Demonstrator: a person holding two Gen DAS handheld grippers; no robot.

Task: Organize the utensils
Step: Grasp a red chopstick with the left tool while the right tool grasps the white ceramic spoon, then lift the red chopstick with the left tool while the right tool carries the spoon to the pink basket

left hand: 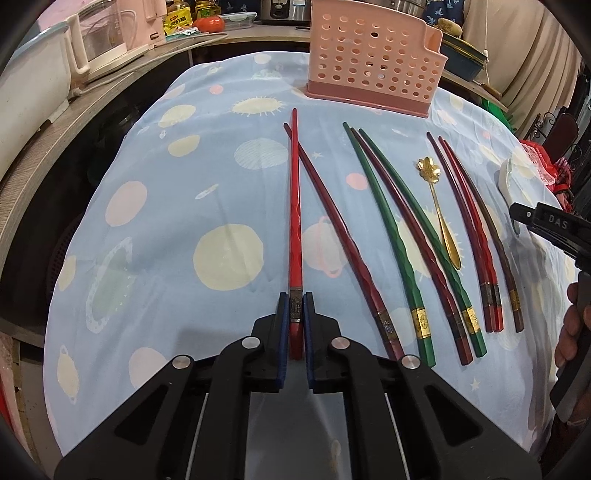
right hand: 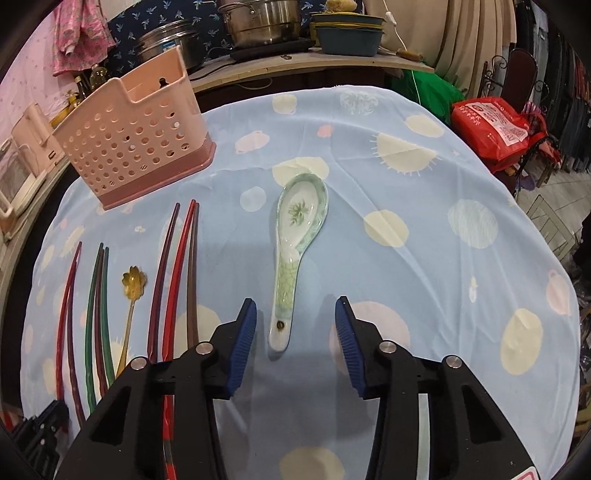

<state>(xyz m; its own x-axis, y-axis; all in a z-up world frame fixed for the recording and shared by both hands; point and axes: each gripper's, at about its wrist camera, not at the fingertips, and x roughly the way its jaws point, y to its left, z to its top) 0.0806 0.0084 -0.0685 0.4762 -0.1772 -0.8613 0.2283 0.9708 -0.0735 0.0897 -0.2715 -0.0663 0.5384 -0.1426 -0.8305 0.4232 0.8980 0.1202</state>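
Kitchen counters crowd the back and left of your table, which wears a pale blue cloth [left hand: 166,206] printed with planets and suns. On your right gripper's black body, seen at the edge of the left wrist view, you can read the letters "DAS"; the red bag [right hand: 495,125] off the table's far right corner carries white print too small to make out, and a yellow-labelled bottle [left hand: 179,20] on the counter is likewise unreadable. Your left gripper [left hand: 296,314] has its blue pads pressed on the banded end of a bright red chopstick [left hand: 294,206], whose tip points toward the pink perforated holder [left hand: 373,62] standing near the far edge. A dark red chopstick [left hand: 332,221] crosses under it near the tips. To the right lie two green chopsticks [left hand: 391,236] with a maroon one between them, then a gold flower-headed spoon [left hand: 441,218], then three more dark sticks side by side. Your right gripper [right hand: 295,325] stands part open, its pads on either side of the handle end of the ceramic spoon [right hand: 299,229] without touching it; the left pad is nearer. That spoon lies alone with bare cloth all around it to the right, as far as the table's rounded edge. Left of the red chopstick the cloth is also free.
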